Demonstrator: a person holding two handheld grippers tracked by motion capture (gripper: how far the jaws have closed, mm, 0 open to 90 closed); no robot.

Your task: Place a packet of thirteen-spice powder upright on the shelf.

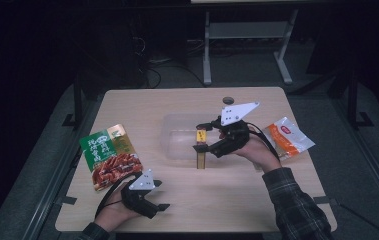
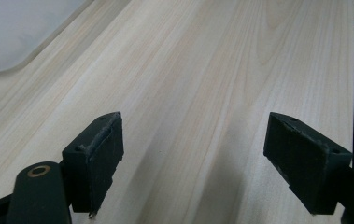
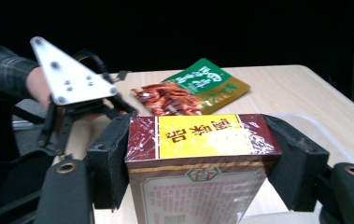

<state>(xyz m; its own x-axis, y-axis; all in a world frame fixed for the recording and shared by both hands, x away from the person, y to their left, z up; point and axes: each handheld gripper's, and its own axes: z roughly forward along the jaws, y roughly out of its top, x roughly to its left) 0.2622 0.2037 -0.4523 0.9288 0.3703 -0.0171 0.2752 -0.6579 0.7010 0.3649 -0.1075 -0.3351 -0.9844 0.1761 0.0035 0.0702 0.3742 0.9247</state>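
- Nearest the person, the left gripper rests low on the desk at its front left, a hand behind it; in the left gripper view its two black jaws stand wide apart over bare wood, with nothing between them.
- Just beyond it, toward the desk's left edge, lies a green snack packet with red food printed on it, flat and well clear of the work in hand.
- At mid-desk the right gripper, held by a hand in a plaid sleeve, clamps a tall maroon-and-yellow box; the box stands upright in front of the clear plastic container.
- In the right gripper view the pads press on both sides of the box's top end, so the jaws are closed on it at a broad spread.
- To the right of that hand an orange-and-white sachet lies near the desk's right edge.
- Farther back, a small dark round spot sits near the desk's far edge.
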